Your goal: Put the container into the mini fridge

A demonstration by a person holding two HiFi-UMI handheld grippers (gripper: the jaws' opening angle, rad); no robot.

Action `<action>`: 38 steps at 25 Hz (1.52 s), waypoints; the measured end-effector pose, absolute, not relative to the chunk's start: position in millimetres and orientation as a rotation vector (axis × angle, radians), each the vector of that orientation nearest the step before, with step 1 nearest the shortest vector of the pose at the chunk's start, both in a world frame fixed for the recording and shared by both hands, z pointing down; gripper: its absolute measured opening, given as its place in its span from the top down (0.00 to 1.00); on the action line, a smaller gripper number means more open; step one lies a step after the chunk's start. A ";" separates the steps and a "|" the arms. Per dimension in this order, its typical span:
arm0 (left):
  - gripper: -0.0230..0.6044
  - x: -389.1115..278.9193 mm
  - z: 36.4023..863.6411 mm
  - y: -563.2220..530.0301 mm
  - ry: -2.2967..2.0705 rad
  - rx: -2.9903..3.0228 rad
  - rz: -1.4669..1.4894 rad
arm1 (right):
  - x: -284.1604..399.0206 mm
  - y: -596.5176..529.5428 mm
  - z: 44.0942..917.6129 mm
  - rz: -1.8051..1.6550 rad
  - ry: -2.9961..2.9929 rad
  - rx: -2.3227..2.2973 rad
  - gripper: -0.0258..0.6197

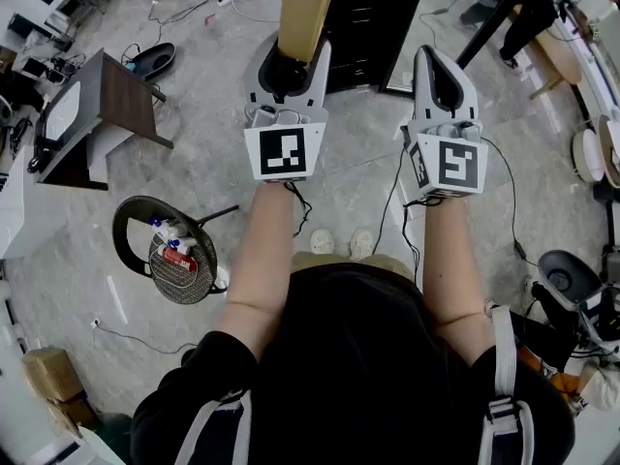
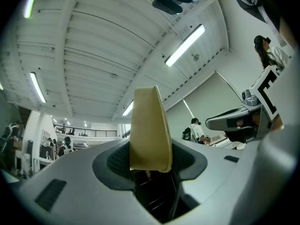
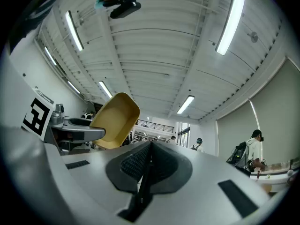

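- Left gripper (image 1: pixel 288 66) (image 2: pixel 150 168): clamped on one wall of the tan plastic container (image 1: pixel 305 8) (image 2: pixel 149 128). The pads press both faces of that wall, so the jaws stand part-way apart.
- Right gripper (image 1: pixel 441 71) (image 3: pixel 150 158): jaws closed flat against each other, nothing between them.
- Container position: raised in the air ahead of the person, clear of any surface. Its long axis runs straight out along the left jaws and away from the body; its far end leaves the top of the head view.
- Governing relation: a dark cabinet-like unit (image 1: pixel 373 17) stands on the floor just beyond both grippers, ahead and slightly to the right of the container (judged to be the mini fridge; whether its door is open cannot be told).
- Nearer arm: the left already carries the load. The free right gripper is closest to the front of the unit, so it is judged the one to handle the door.
- Container contents: nothing shows in it. The right gripper view (image 3: pixel 115 121) shows one broad face only, bare.
- Other container: a wire basket (image 1: pixel 179 260) on a round black stool, well to the left, holds small bottles.
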State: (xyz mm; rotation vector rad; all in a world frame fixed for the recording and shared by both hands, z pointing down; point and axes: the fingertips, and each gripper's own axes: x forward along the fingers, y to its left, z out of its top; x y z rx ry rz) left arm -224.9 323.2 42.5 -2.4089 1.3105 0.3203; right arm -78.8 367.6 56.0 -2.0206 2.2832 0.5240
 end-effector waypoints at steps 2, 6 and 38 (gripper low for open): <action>0.61 -231.0 41.3 328.4 1.302 -2.392 0.317 | -86.2 373.1 53.9 0.531 2.279 -2.011 0.91; 0.61 -237.5 38.7 331.6 1.299 -2.381 0.315 | -92.5 375.6 51.0 0.553 2.280 -2.017 0.91; 0.61 -270.5 62.8 312.2 1.201 -2.459 0.346 | -132.7 368.8 65.3 0.597 2.182 -2.093 0.91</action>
